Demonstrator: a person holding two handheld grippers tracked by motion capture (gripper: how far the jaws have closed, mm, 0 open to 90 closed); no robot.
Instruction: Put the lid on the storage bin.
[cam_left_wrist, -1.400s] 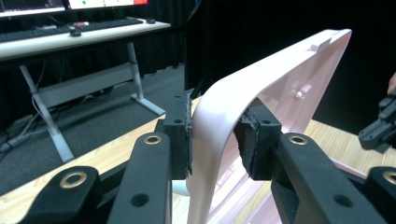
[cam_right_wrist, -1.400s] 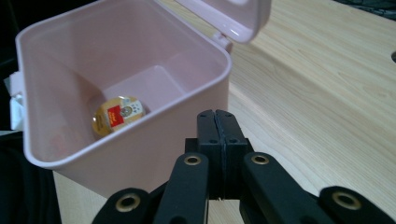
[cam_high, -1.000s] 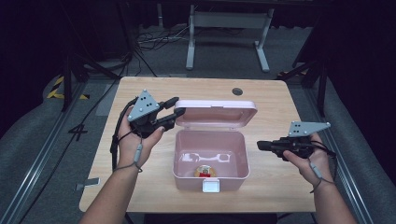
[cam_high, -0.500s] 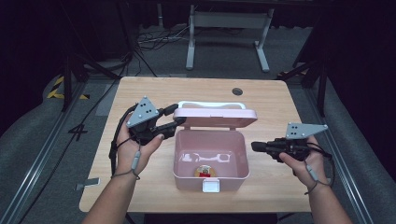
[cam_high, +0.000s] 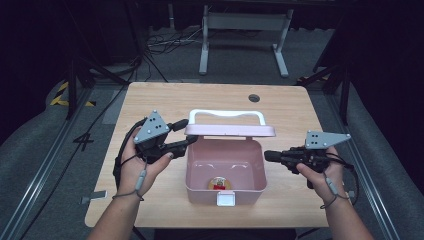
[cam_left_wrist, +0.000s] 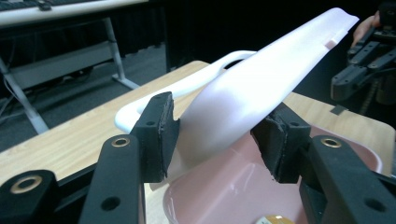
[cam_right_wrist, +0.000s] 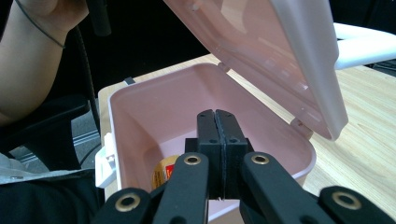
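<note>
With the left gripper (cam_left_wrist: 215, 135) having just been widening its jaws around the half-raised lid (cam_left_wrist: 261, 74) of the pink box (cam_high: 225, 165) at mid-table (right gripper (cam_high: 267, 156) clamped empty), the lid may drop.

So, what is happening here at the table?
A person works on a pink box with two hand-held grippers. The left gripper is at the left edge of the raised lid; its jaws have just been opening and stand either side of it. The right gripper is shut, empty, beside the box.
</note>
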